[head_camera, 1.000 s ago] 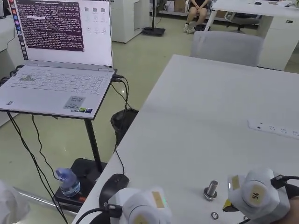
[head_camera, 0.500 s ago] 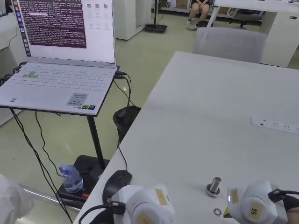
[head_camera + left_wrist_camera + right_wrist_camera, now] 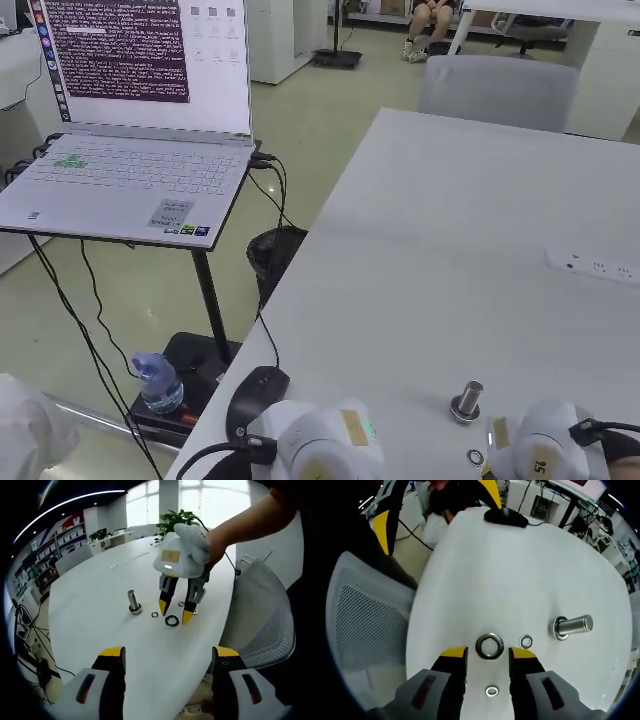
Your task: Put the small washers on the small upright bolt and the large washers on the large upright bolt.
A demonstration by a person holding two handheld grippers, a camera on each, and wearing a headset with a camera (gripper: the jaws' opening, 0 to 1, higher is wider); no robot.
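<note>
Nothing looks threaded yet: large steel washer (image 3: 489, 646) and small steel washers (image 3: 525, 641) lie near the upright silver bolt (image 3: 572, 626); left gripper (image 3: 168, 652) and right gripper (image 3: 175, 612) gape empty.

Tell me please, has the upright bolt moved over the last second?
No. The upright bolt keeps its place relative to the power strip and the nearby washer; the camera shifted.

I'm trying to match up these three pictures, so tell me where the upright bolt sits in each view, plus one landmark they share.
Head view: the upright bolt stands low in the picture, right of centre.
Left gripper view: the upright bolt is left of centre, at mid-height.
Right gripper view: the upright bolt is at the right, pointing sideways in the picture.
Shared landmark: the small washer lying near its base.
</note>
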